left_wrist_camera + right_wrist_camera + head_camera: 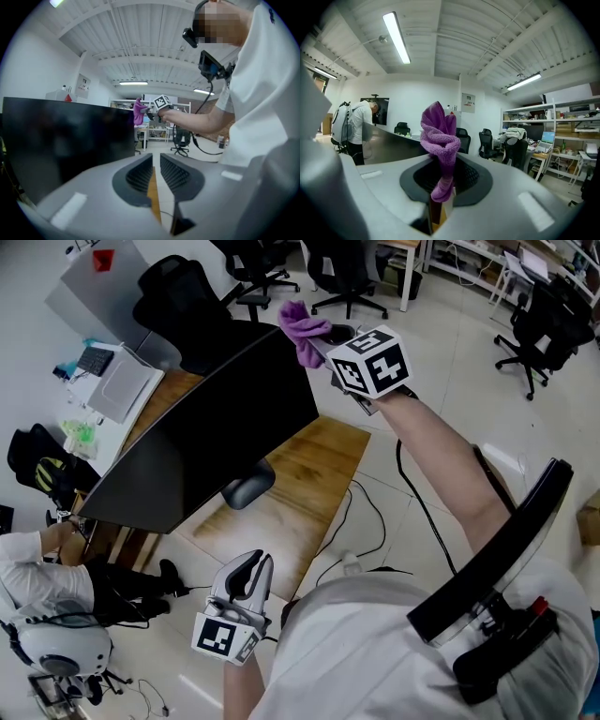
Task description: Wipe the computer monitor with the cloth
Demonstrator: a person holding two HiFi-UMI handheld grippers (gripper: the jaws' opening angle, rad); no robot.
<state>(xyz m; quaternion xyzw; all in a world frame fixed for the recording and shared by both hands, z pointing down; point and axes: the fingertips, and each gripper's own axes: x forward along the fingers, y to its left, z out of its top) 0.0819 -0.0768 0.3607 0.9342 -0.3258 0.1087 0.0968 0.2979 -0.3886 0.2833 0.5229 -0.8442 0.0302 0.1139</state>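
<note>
A large black monitor (216, 427) stands on the wooden desk (309, 474), its screen dark. My right gripper (330, 337) is shut on a purple cloth (302, 326), which it holds up at the monitor's top right corner. In the right gripper view the cloth (439, 136) sticks up bunched from between the jaws of the right gripper (443, 173), with the monitor's (389, 143) edge just beyond. My left gripper (246, 576) hangs low near my body, off the desk's front edge, shut and empty. The left gripper view shows the left gripper (156, 161), the monitor (65, 140) and the cloth (138, 111).
The monitor's grey stand base (248, 486) rests on the desk. A laptop (122, 381) and small items lie at the desk's far end. A person in white (37, 563) bends at the left. Office chairs (183, 296) stand behind, and cables (366, 521) trail on the floor.
</note>
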